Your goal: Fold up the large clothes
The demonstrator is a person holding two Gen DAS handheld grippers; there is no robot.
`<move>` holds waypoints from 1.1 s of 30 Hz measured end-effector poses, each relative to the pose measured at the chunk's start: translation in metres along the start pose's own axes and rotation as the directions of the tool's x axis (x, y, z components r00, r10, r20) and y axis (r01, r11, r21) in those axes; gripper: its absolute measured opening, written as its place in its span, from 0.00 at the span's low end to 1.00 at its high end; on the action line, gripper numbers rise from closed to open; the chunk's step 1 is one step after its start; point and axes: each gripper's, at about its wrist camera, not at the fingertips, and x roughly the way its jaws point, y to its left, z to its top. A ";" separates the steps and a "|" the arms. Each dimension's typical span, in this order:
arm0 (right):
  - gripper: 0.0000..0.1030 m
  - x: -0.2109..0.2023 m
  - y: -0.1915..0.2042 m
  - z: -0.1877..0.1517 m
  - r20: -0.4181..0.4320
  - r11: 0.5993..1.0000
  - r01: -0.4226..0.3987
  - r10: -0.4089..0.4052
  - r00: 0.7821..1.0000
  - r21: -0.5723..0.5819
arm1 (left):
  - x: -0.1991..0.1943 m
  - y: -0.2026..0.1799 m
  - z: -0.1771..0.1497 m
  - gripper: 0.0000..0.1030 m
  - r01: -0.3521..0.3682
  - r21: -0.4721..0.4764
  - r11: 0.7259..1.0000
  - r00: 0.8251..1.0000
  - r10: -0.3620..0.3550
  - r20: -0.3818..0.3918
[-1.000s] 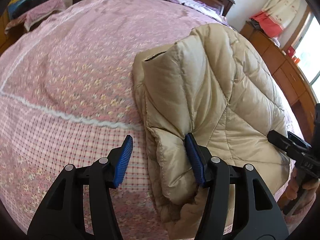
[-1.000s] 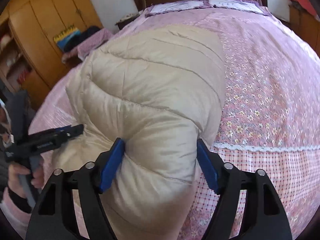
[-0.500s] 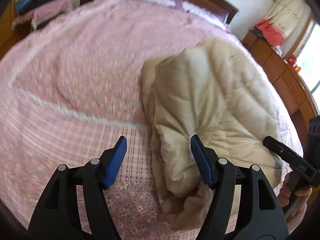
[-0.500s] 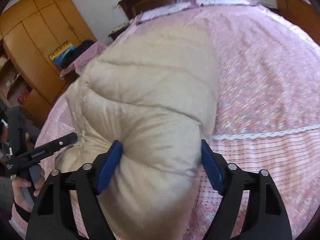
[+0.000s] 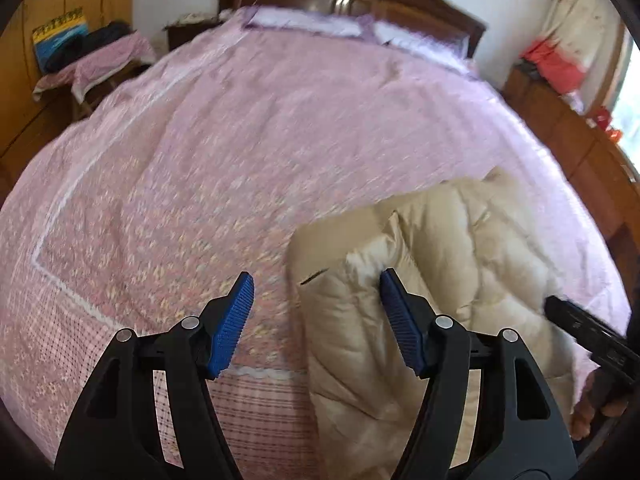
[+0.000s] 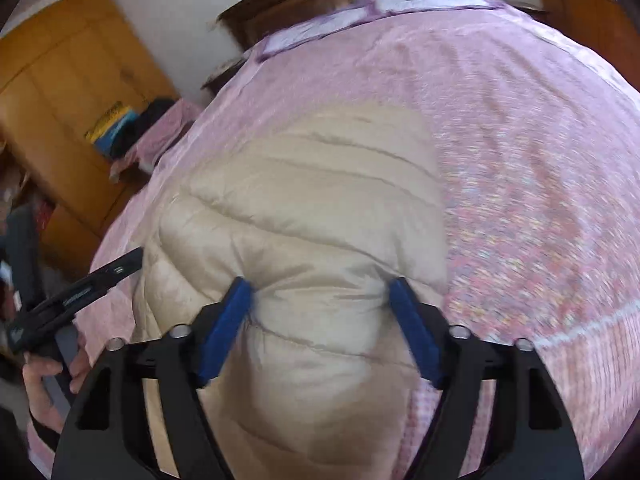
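Beige puffer jacket folded on bed, near edge. Left gripper spread, empty – jaws just opened. Right gripper straddles the puffy fold w/ jaws spread – padding could spring back, undoing fold

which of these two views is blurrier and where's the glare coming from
Both show motion blur: in the left wrist view the bedspread smears while the left gripper stays crisp; the right wrist view smears the puffer jacket too. Glare comes from the window at the left view's right edge.
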 end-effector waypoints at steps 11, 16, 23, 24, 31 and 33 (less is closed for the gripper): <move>0.76 0.009 0.017 -0.012 0.004 0.995 0.063 -0.063 0.998 -0.082 | 0.026 0.026 -0.019 0.71 0.034 -0.086 0.996 0.997 -0.040 -0.071; 0.76 -0.021 0.014 -0.017 0.070 0.998 0.045 -0.042 0.997 -0.047 | -0.008 0.022 -0.023 0.71 0.049 -0.052 0.997 0.998 -0.051 -0.023; 0.85 -0.078 0.022 -0.047 0.146 0.998 0.050 -0.046 0.988 -0.026 | -0.065 0.001 -0.050 0.83 0.104 0.033 0.994 0.994 -0.105 0.025; 0.86 -0.084 0.024 -0.054 0.149 0.998 0.055 -0.050 0.988 -0.027 | -0.073 -0.002 -0.058 0.86 0.116 0.041 0.992 0.993 -0.117 0.030; 0.95 -0.103 0.031 -0.096 0.122 0.996 0.080 -0.075 0.990 -0.041 | -0.095 -0.015 -0.096 0.96 0.120 0.073 0.990 0.993 -0.120 0.006; 0.95 -0.106 0.031 -0.106 0.121 0.996 0.090 -0.086 0.989 -0.027 | -0.098 -0.018 -0.104 0.96 0.104 0.072 0.992 0.995 -0.104 -0.001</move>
